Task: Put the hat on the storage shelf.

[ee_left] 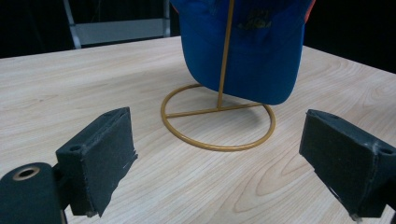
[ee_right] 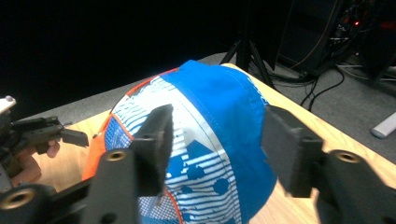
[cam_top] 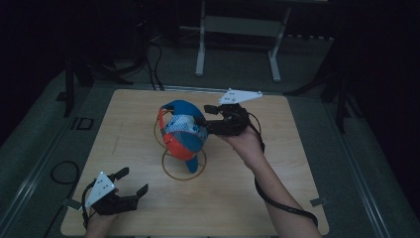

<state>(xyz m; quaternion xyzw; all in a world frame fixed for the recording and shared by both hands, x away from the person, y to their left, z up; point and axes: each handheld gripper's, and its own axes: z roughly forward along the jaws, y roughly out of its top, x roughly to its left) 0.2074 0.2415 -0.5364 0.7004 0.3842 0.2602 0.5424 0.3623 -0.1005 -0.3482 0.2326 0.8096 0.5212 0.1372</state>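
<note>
A cap (cam_top: 182, 133) in blue, orange and white stripes hangs on a gold wire stand (cam_top: 183, 174) in the middle of the wooden table (cam_top: 277, 193). My right gripper (cam_top: 207, 119) is at the cap's right side and open. In the right gripper view its jaws stand apart on either side of the cap's crown (ee_right: 219, 107); I cannot tell if they touch it. My left gripper (cam_top: 134, 180) is open and holds nothing near the front left corner. It faces the stand's ring base (ee_left: 217, 119) and the blue brim (ee_left: 247, 60).
A second gold ring (cam_top: 157, 133) lies on the table, partly hidden behind the cap. Beyond the table's far edge stand a white metal frame (cam_top: 200, 44) and cables (cam_top: 153, 64) on the floor. The room around is dark.
</note>
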